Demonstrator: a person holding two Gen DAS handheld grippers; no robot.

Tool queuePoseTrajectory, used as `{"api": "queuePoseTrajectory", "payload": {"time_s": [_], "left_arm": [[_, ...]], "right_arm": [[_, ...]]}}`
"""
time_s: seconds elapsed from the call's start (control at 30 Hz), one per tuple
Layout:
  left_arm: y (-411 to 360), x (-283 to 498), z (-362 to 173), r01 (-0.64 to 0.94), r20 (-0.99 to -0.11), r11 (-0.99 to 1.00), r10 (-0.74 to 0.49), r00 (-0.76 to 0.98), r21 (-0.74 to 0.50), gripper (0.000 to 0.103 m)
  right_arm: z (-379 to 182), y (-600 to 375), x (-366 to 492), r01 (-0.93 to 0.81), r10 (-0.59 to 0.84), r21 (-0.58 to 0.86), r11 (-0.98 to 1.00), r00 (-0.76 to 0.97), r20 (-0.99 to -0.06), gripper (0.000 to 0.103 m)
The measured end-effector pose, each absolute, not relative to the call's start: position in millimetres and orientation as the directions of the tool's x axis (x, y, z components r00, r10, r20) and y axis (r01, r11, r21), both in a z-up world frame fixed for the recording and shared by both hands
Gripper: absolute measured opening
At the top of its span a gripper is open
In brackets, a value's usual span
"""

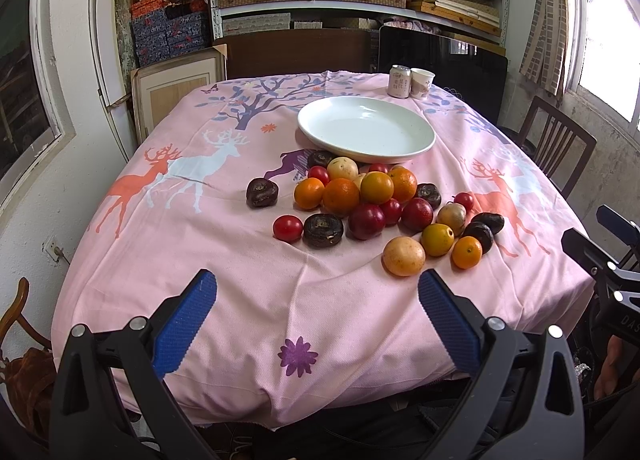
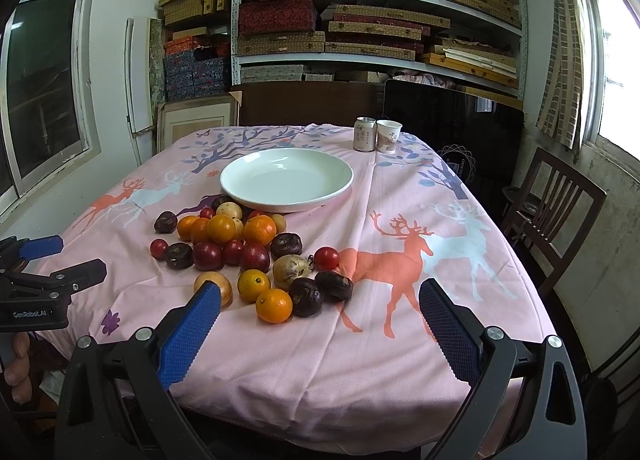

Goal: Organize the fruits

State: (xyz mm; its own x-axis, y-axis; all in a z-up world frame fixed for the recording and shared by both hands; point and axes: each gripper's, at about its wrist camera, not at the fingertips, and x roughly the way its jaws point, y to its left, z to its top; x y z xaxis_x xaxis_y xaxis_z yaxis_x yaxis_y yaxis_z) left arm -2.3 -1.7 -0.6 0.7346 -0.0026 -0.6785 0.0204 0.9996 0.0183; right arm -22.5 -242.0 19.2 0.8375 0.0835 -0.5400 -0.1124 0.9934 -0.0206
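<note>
A pile of fruit point(image 1: 376, 204) lies loose on the pink deer tablecloth: oranges, red plums, small red tomatoes, dark brown round fruits and pale yellow ones. It also shows in the right wrist view point(image 2: 248, 256). An empty white plate point(image 1: 366, 128) stands just behind the pile, also seen in the right wrist view point(image 2: 286, 178). My left gripper point(image 1: 316, 292) is open and empty above the table's near edge, short of the fruit. My right gripper point(image 2: 320, 300) is open and empty, its left finger in front of a yellow fruit point(image 2: 218, 284).
A drink can point(image 1: 399, 81) and a paper cup point(image 1: 422, 83) stand at the table's far right corner. Wooden chairs point(image 2: 556, 204) flank the table. Shelves of boxes point(image 2: 360, 20) fill the back wall. The other gripper shows at each view's edge point(image 1: 608, 256).
</note>
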Motion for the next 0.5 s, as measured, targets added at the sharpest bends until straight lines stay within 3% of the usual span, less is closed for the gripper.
{"api": "queuePoseTrajectory", "payload": {"time_s": [0.5], "left_arm": [[-2.0,-2.1,-1.1,0.021,-0.68,1.0,-0.003,0.733,0.018,0.099]], "right_arm": [[18.1,-240.2,-23.6,-0.119,0.089,-0.019,0.993,0.833,-0.545,0.099]]}}
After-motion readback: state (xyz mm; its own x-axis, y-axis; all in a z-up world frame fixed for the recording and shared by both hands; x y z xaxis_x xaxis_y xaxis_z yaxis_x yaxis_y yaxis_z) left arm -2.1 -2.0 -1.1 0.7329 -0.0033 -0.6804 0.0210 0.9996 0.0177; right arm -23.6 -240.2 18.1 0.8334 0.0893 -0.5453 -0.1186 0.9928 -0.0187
